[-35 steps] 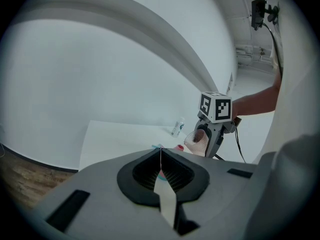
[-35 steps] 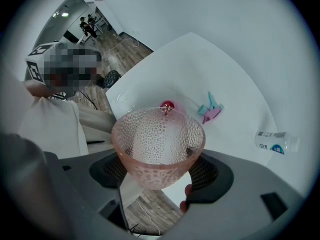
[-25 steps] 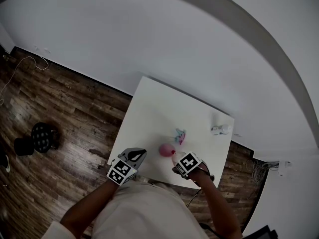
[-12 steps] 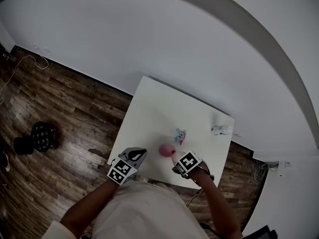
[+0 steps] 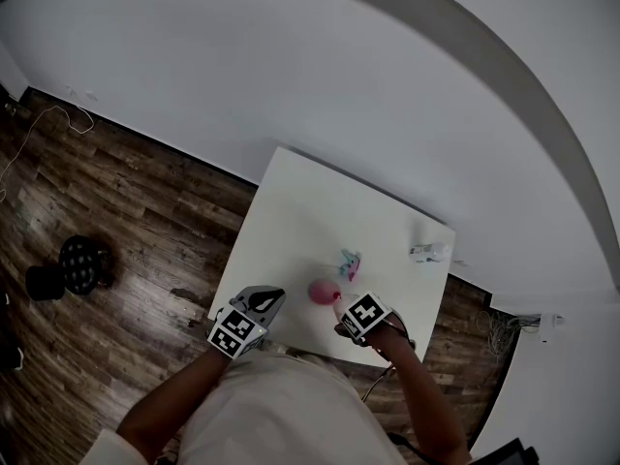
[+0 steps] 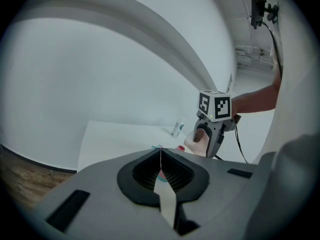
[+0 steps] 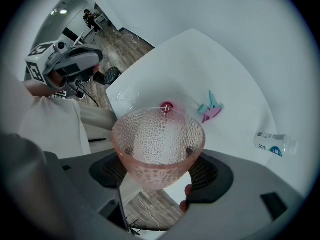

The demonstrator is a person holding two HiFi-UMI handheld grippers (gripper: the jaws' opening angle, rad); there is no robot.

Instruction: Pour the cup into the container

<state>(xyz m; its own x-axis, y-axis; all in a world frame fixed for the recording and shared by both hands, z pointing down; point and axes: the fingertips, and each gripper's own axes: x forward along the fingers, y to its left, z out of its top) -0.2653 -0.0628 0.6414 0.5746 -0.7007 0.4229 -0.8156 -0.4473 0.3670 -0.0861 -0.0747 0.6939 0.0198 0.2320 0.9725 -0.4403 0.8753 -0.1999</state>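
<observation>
Right gripper [image 7: 159, 170] clamps the pink cup [image 7: 158, 139] over the table's [image 7: 200, 59] near edge — tilt slowly, rim above the clear container [image 7: 123, 96] — left gripper [image 6: 161, 154] closed, empty.

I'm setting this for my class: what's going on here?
A person stands at a white table with a gripper in each hand. The right gripper is clamped on a pink bumpy cup, held over the table's near side. The left gripper is shut and empty. A small bottle lies on the table.
</observation>
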